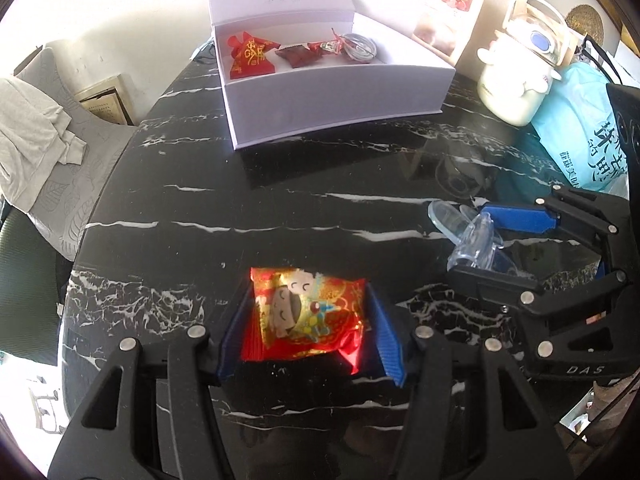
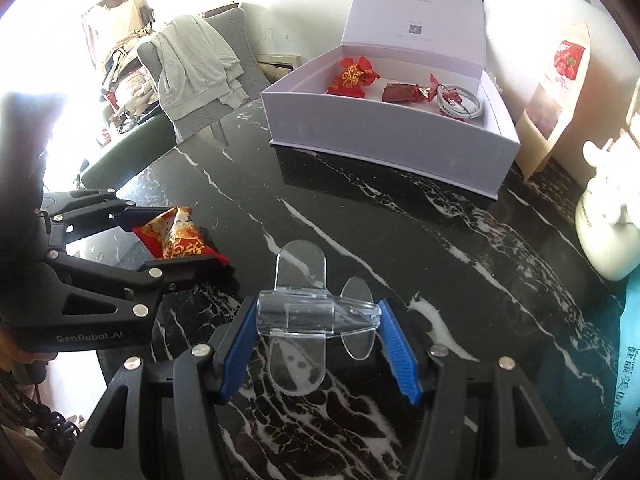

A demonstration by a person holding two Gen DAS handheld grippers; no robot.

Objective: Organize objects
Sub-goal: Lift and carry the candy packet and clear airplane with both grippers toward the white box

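Left gripper (image 1: 308, 320) clamps red snack packet (image 1: 308, 312); left view alone shows its cartoon print

Your left gripper (image 1: 308, 320) covers both side edges of the red snack packet (image 1: 308, 312), so you cannot see its full width. The print on the white box (image 2: 384, 136) lid is too small to read. The blue bag (image 1: 576, 128) is cut by the picture's edge, and the cream pot (image 2: 608, 232) too.
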